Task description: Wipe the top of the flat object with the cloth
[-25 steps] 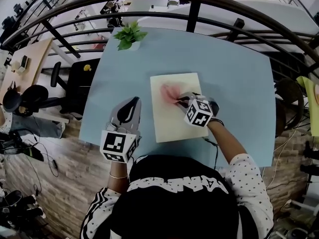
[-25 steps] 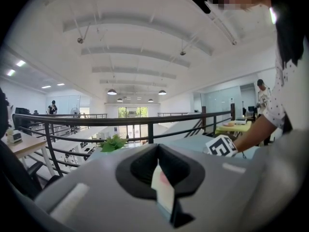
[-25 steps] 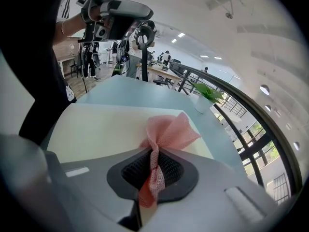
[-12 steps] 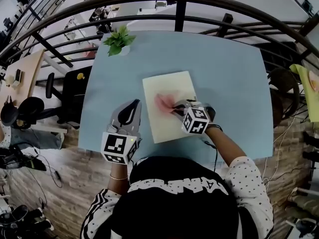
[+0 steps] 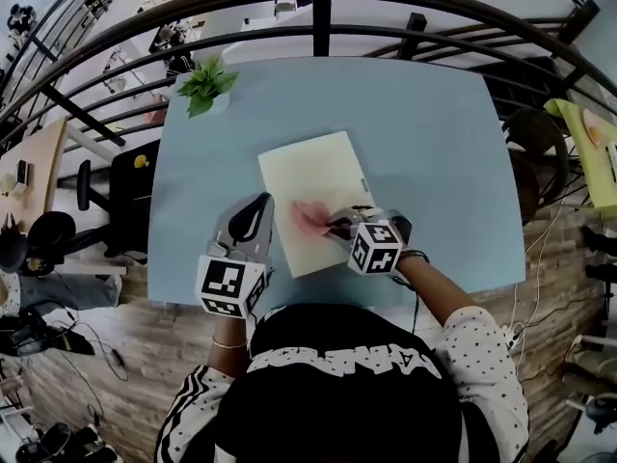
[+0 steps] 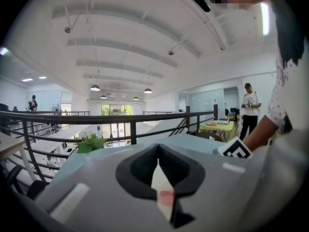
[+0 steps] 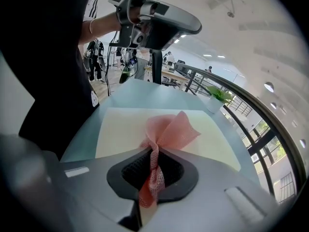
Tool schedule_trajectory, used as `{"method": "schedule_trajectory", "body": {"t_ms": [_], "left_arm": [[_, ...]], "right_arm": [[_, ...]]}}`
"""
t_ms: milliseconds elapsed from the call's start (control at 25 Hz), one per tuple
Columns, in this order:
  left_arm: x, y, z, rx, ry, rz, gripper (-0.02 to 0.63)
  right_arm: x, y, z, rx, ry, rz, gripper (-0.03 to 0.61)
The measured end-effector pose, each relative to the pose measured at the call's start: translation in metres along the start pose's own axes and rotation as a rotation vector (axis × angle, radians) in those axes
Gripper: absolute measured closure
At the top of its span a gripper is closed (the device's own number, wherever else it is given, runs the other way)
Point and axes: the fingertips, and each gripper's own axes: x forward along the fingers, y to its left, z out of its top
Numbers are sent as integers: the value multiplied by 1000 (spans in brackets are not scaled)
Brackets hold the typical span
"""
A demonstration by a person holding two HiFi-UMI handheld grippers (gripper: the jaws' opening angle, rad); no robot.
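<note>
On the board (image 5: 307, 177), right hand-held gripper (image 5: 338, 226) clamps cloth (image 5: 309, 217).

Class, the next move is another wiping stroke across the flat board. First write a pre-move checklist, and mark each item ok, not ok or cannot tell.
1. Cloth gripped: right gripper is shut on the pink cloth. Ok.
2. Cloth on the work surface: it rests on top of the cream board. Ok.
3. Board seated: it lies flat, wholly on the table. Ok.
4. Board steadied: left gripper is shut and empty beside the board's left edge; contact with the board, cannot tell.
5. Stroke path: nothing else lies on the board, and the plant stands at the far corner. Ok.
</note>
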Motion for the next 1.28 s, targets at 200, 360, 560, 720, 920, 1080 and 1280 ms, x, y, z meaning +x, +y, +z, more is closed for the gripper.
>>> {"method": "schedule_trajectory", "body": {"t_ms": [200, 360, 560, 720, 920, 1080, 1280], "left_arm": [[8, -11, 1, 4, -2, -39, 614], [13, -14, -1, 5, 1, -53, 614], [16, -20, 1, 5, 1, -70, 614], [18, -24, 2, 9, 1, -78, 614], [17, -25, 2, 9, 2, -74, 614], [14, -24, 2, 9, 2, -60, 614], [6, -14, 0, 2, -1, -25, 614]], "right_arm": [[-7, 19, -1, 17, -12, 21, 558], [-11, 31, 0, 23, -22, 37, 558], [-17, 46, 0, 25, -21, 66, 558], [-20, 53, 1, 23, -25, 87, 558], [-23, 62, 2, 17, -33, 125, 558], [-26, 76, 4, 32, -60, 226, 558], [-26, 84, 7, 31, -91, 300, 558]]}}
